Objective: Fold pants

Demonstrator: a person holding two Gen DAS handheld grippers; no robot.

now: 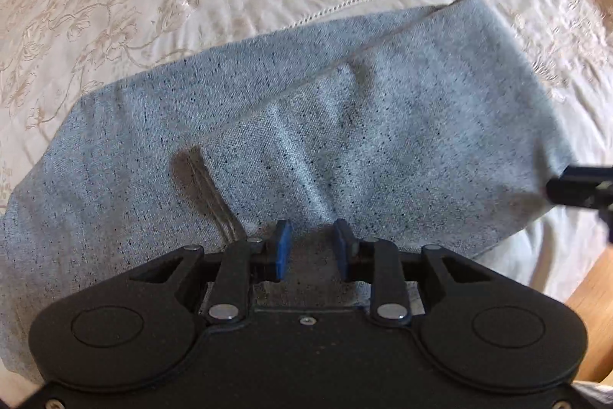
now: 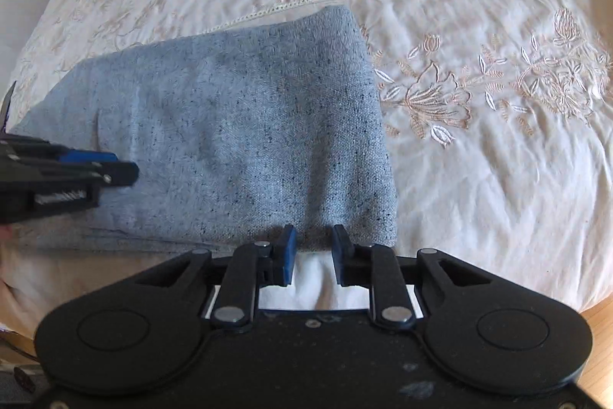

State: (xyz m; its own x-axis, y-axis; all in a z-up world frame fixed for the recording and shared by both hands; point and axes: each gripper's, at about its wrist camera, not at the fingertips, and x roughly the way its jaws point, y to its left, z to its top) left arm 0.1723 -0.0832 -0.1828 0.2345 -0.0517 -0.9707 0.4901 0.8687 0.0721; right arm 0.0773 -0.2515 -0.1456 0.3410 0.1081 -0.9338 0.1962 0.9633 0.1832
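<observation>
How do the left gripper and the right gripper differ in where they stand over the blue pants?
The left gripper stands over the pants, with blue cloth showing between its fingers; the right gripper stands at the near edge, with white bedspread between its fingers. Both are open and hold nothing.

Your right gripper (image 2: 313, 248) sits at near edge of folded blue-grey pants (image 2: 245, 140), jaws apart, nothing btwn pads. Left gripper (image 2: 115, 165) enters from left, over the pants. Embroidered cream bedspread (image 2: 479, 110) underneath; wood floor at lower right.
</observation>
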